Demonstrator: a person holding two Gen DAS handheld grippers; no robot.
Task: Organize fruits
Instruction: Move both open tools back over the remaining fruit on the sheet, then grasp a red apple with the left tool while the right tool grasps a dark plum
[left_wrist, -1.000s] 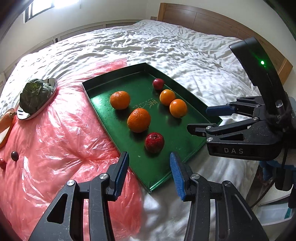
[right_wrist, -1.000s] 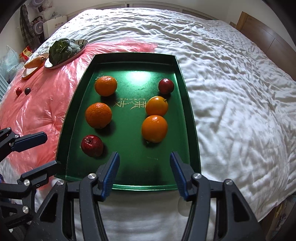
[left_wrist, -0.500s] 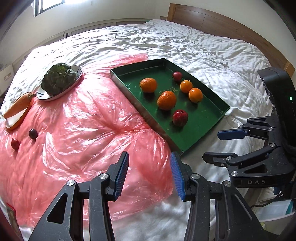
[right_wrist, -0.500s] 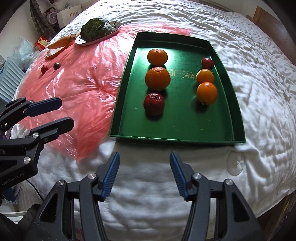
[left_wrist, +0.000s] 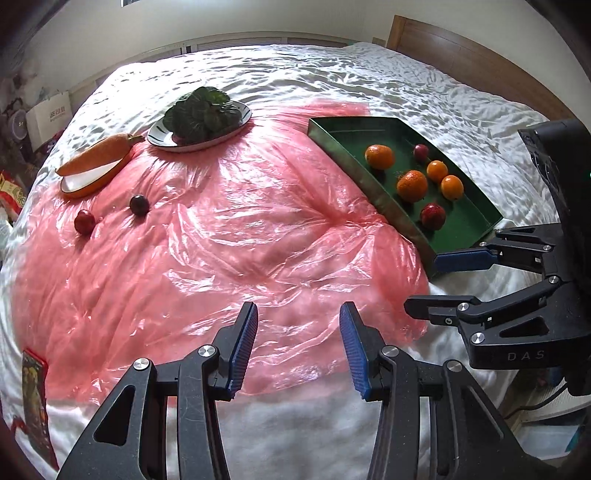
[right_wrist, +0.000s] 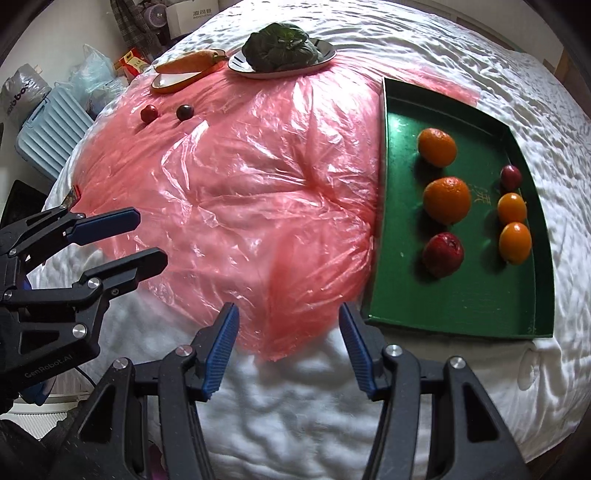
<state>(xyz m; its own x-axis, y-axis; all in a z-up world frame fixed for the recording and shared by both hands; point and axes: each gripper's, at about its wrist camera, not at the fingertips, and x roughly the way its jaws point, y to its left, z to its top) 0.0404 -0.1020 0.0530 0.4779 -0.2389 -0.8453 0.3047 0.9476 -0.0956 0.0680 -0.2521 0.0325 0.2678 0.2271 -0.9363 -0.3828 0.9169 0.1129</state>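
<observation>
A green tray (left_wrist: 476, 216) (right_wrist: 399, 288) on the bed holds several oranges (left_wrist: 412, 185) (right_wrist: 447, 199), a red apple (left_wrist: 432, 216) (right_wrist: 442, 254) and a small dark red fruit (left_wrist: 421, 151) (right_wrist: 511, 178). Two small dark red fruits (left_wrist: 139, 205) (left_wrist: 84, 221) (right_wrist: 184, 112) (right_wrist: 149, 113) lie on the pink plastic sheet (left_wrist: 221, 240) (right_wrist: 240, 184) at the left. My left gripper (left_wrist: 297, 349) (right_wrist: 118, 240) is open and empty over the sheet's near edge. My right gripper (right_wrist: 288, 347) (left_wrist: 447, 284) is open and empty, near the tray's front corner.
A carrot on an orange-rimmed dish (left_wrist: 96, 160) (right_wrist: 184, 64) and leafy greens on a white plate (left_wrist: 201, 118) (right_wrist: 282, 50) sit at the back of the sheet. A wooden headboard (left_wrist: 461, 62) lies beyond. Boxes and a blue case (right_wrist: 51, 129) stand beside the bed.
Both grippers have pulled back and swung left, away from the tray. The tray now sits to the right and the whole pink sheet is in view. Both stay open and empty.
</observation>
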